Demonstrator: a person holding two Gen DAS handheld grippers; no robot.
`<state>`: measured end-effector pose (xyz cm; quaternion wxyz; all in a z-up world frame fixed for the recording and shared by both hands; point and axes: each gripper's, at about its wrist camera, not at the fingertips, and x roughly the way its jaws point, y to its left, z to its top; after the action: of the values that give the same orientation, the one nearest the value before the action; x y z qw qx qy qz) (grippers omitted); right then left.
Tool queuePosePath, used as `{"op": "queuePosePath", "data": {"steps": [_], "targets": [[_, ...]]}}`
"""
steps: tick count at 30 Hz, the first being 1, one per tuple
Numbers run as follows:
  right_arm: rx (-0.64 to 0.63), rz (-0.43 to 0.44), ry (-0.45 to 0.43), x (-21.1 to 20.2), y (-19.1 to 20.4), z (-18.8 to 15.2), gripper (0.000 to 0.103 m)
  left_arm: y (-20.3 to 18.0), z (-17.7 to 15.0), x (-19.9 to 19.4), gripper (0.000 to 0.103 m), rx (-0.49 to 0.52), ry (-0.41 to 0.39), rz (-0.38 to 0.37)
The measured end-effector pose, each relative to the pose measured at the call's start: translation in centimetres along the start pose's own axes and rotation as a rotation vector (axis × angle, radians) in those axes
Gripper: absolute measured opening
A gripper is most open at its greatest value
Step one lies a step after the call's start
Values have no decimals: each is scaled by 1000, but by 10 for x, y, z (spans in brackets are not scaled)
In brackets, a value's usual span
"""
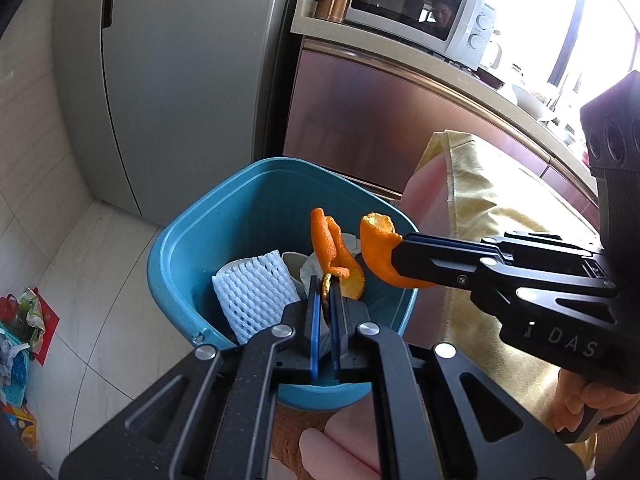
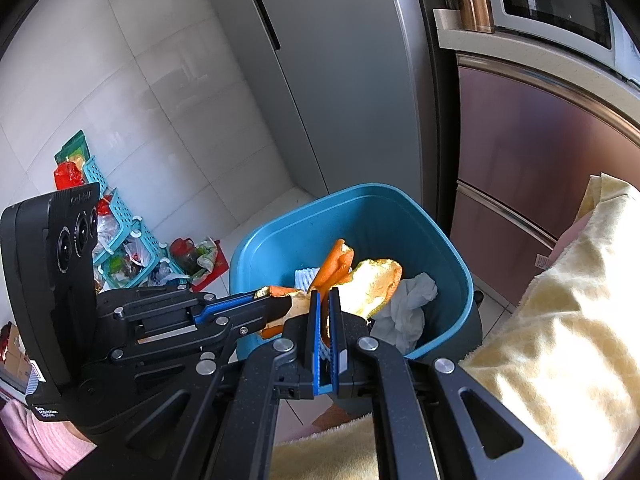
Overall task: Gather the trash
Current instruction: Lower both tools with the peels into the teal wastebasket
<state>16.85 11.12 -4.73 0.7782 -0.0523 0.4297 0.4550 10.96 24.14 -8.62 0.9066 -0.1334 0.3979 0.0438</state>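
1. Daylight floods in from the overexposed bright window [image 1: 520, 20], washing out detail there.
2. Soft glare streaks the tall grey steel refrigerator [image 1: 168, 92].
3. Fisheye bending curves the edges; dark corners vignette, perhaps slightly blurred.

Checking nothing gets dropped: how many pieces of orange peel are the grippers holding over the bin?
2. One peel sits in the left gripper, the other peel in the right gripper, both above the blue bin. More may lie hidden inside.

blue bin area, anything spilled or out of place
Nothing spilled by the blue plastic bin. Both grippers hold orange peel above it: left gripper, right gripper. Only oddity: bags and a teal basket heaped on the floor.
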Motion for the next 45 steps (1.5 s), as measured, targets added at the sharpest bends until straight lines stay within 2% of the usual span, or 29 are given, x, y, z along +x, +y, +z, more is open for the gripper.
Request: {"op": "queuePosePath", "data": {"steps": [22, 45], "targets": [[0, -8, 45, 9, 1, 2, 3, 5, -4, 12, 5, -9, 24, 9], [34, -6, 139, 30, -5, 1, 3, 13, -8, 38, 5, -43, 96, -19]]}}
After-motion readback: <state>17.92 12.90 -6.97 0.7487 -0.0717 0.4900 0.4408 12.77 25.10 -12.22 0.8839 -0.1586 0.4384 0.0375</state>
